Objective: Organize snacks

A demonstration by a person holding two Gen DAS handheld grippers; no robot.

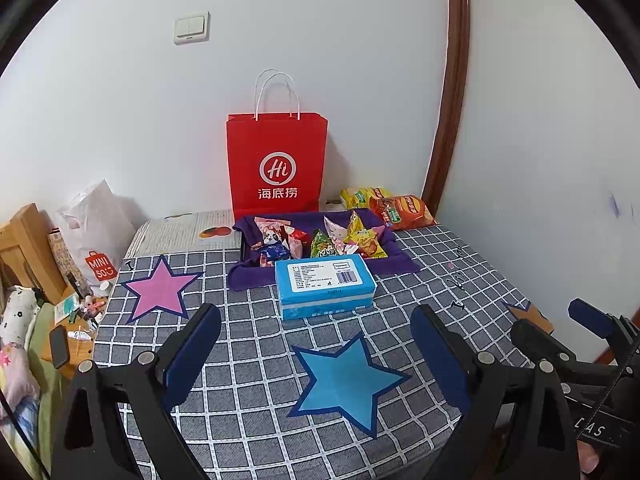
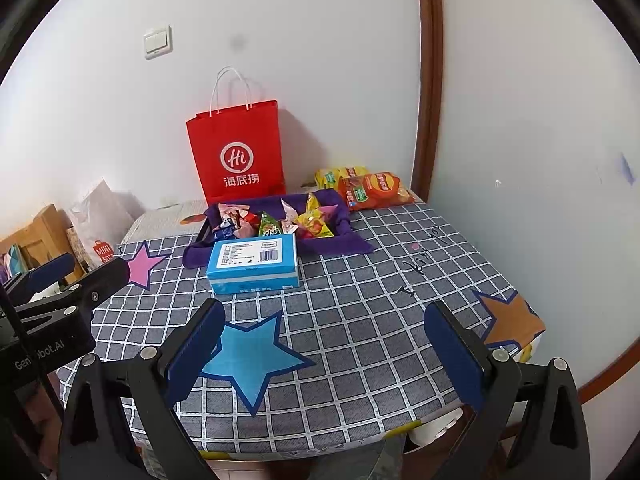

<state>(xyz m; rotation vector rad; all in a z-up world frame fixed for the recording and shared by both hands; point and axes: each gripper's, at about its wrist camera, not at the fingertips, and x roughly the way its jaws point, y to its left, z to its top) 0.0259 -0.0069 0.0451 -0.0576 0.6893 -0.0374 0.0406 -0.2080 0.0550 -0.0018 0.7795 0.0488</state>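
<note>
A purple cloth-lined tray at the back of the table holds several small snack packets. A blue tissue box stands just in front of it. An orange chip bag and a yellow bag lie at the back right corner. My left gripper is open and empty over the table's front, near the blue star. My right gripper is open and empty beside it to the right; it also shows in the left wrist view.
A red paper bag stands against the wall behind the tray. The checked tablecloth has pink, blue and orange stars. A white MINISO bag and cluttered bedside things sit to the left. The wall is close on the right.
</note>
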